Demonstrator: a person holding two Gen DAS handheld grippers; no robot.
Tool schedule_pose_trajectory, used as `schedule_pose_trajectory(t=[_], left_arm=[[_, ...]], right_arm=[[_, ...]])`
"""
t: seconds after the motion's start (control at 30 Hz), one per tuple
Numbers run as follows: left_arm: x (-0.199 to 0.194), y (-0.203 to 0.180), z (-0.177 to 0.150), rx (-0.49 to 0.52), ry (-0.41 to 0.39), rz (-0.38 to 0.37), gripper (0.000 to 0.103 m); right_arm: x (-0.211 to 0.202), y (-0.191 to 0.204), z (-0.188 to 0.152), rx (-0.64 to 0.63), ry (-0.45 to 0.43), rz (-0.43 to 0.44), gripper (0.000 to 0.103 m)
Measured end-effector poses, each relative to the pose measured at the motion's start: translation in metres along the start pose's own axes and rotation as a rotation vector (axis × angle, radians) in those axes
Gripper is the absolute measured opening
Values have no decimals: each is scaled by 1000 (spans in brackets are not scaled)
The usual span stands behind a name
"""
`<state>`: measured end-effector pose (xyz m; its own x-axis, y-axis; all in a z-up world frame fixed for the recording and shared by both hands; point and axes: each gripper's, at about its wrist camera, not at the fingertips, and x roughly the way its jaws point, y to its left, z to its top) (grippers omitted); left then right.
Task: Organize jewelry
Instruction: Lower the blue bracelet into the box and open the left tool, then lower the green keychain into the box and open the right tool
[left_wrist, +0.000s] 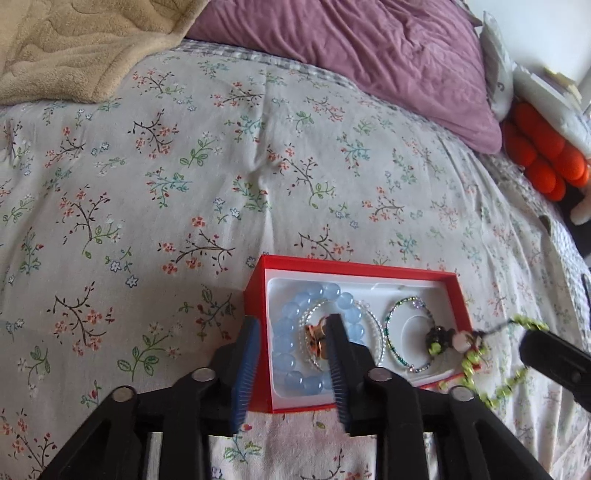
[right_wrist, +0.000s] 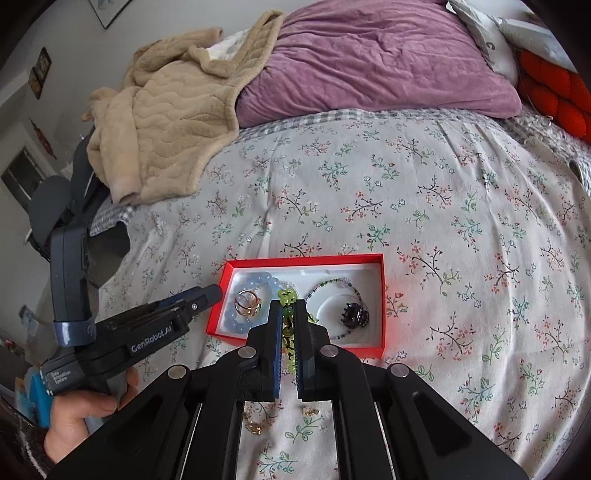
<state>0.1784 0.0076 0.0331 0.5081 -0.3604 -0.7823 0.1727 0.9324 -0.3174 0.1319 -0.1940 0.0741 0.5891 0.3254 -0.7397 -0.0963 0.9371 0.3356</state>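
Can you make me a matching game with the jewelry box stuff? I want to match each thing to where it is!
Things:
1. blue bead bracelet
2. black hair claw
3. green bead string
4. beige blanket

Places:
A. between the right gripper's fingers
B. left half of the red box
C. far corner of the bed
D. right half of the red box

Pairs: 1-B, 2-D, 3-A, 4-C

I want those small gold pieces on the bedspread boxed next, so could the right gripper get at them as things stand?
Probably not yet: the right gripper is shut on the green bead bracelet, and the gold pieces lie beneath its linkage, behind the fingertips.
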Motion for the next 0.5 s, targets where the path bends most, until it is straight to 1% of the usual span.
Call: schedule_pose_trajectory(t=[0.07, 0.13, 0.2, 0.27, 0.33, 0.4, 0.5], left_arm=[[-4, 0, -3, 7, 3, 3, 41], [-7, 0, -7, 11, 6, 8, 50], [-8, 1, -11, 17, 15, 15, 53], [-8, 2, -15, 22, 20, 25, 54], [-9, 4, -17, 27, 13, 49, 54], [-9, 6, -18, 26, 13, 57, 54], [-8, 6, -19, 26, 21, 61, 54]], right_arm=[[6, 1, 4, 11, 7, 15, 6], [13, 4, 7, 9, 13, 35, 6], [20, 7, 10, -8, 11, 50, 6], [31, 4, 10, -16, 15, 43, 6], [45, -5, 9, -9, 38, 6, 6], [56, -18, 5, 20, 63, -26, 6], [62, -34, 2, 52, 78, -46, 6]])
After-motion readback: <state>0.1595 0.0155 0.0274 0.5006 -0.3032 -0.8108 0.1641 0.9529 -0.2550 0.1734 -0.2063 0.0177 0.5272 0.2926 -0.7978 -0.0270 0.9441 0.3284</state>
